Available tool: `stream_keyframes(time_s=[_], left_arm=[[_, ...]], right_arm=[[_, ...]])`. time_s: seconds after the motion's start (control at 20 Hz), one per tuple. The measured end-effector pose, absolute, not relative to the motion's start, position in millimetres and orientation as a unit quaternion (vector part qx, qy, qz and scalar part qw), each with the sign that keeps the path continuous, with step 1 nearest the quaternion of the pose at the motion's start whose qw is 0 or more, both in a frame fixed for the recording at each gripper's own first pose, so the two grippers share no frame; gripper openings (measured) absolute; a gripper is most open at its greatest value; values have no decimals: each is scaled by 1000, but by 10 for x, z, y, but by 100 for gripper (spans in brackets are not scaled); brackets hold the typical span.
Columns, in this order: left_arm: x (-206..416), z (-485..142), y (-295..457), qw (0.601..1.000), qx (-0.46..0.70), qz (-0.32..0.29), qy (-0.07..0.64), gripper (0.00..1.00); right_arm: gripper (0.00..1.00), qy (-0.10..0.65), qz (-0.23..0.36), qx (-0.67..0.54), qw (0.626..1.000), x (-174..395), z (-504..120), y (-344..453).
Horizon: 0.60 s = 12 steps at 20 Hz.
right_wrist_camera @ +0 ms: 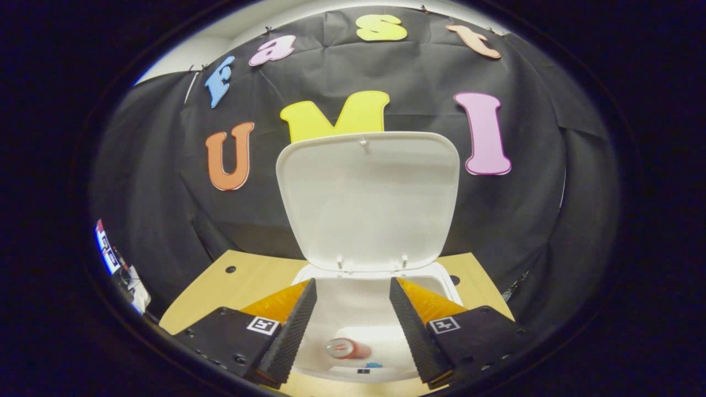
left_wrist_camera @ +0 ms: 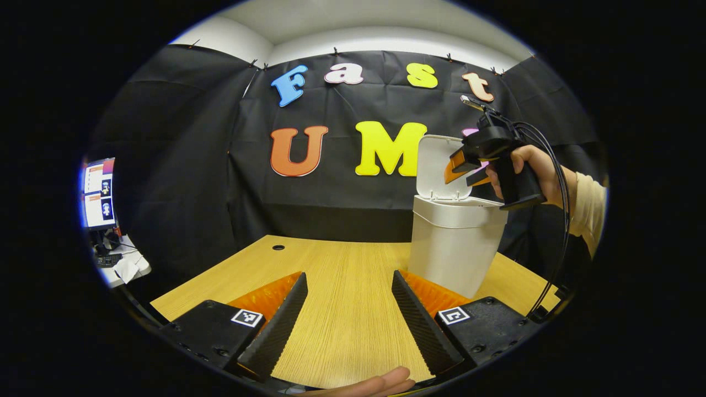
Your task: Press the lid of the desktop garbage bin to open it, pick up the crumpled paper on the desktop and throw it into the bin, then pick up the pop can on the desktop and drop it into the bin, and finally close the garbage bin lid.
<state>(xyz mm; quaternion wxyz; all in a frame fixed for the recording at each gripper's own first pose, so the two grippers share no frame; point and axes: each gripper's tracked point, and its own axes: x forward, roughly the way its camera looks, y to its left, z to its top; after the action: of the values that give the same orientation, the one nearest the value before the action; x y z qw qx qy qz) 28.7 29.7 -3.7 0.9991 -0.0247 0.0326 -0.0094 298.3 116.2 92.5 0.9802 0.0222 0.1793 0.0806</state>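
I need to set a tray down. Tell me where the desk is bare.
Free: the wooden desk ahead of the left gripper, from the cable hole across to the bin. Crowded: above the bin, where the right gripper hovers beside the raised lid.

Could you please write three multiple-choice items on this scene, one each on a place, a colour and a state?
1. Where is the pop can?
A. on the desk
B. inside the bin
C. between the right gripper's fingers

2. What colour is the garbage bin?
A. white
B. blue
C. green

3. How does the bin's lid stand?
A. shut
B. raised open
C. taken off

Answers: 1 B, the right gripper view looks down on it lying in the bin; 2 A, its wall is white in the left gripper view; 3 B, it stands upright behind the opening.
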Motion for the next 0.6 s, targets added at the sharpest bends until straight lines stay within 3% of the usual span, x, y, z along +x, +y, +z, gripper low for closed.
stream_keyframes(time_s=[0.35,0.45,0.6], left_arm=[[295,-86,389,999,-29,-2,40,99],[292,-113,487,998,-32,12,48,99],[293,-144,577,997,-37,27,57,99]], right_arm=[[85,150,82,50,984,2955,1365,1146],[90,136,77,55,986,2965,1557,1145],[86,107,76,64,989,3019,1907,1186]])
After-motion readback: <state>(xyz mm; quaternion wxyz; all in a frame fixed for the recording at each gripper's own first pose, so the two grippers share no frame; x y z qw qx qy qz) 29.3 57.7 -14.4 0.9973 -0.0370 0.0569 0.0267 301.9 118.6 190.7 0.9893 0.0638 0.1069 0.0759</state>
